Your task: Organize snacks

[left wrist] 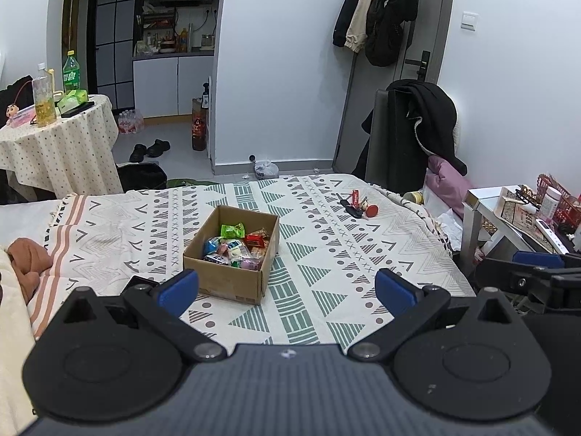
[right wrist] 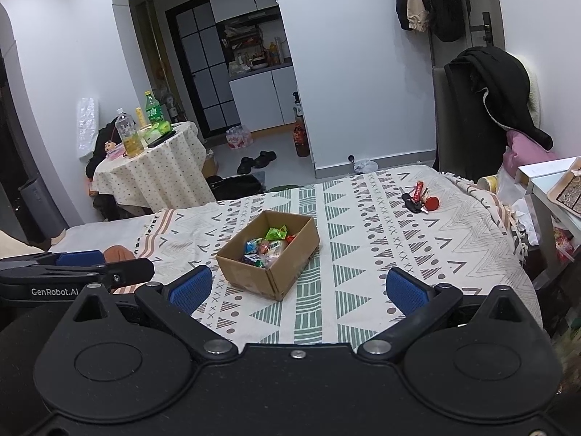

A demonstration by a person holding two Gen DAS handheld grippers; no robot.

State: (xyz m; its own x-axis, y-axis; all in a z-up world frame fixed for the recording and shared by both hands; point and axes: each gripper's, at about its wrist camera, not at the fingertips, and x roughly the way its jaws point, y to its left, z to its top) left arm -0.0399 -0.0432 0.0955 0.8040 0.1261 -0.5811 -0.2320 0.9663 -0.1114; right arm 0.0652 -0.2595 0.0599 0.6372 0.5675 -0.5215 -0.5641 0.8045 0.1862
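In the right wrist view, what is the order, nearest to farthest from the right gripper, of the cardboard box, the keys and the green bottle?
From the right gripper:
1. Cardboard box of snacks, just ahead on the bed, slightly left.
2. Keys, farther up the bedspread, to the right.
3. Green bottle, on the round table beyond the bed, far left.

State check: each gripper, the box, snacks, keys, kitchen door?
left gripper: open, empty, above the bedspread
right gripper: open, empty
cardboard box: open-topped, upright on the bedspread
snacks: wrapped, piled inside the box
keys: loose on the bedspread, apart from the box
sliding door: slid aside, kitchen doorway open
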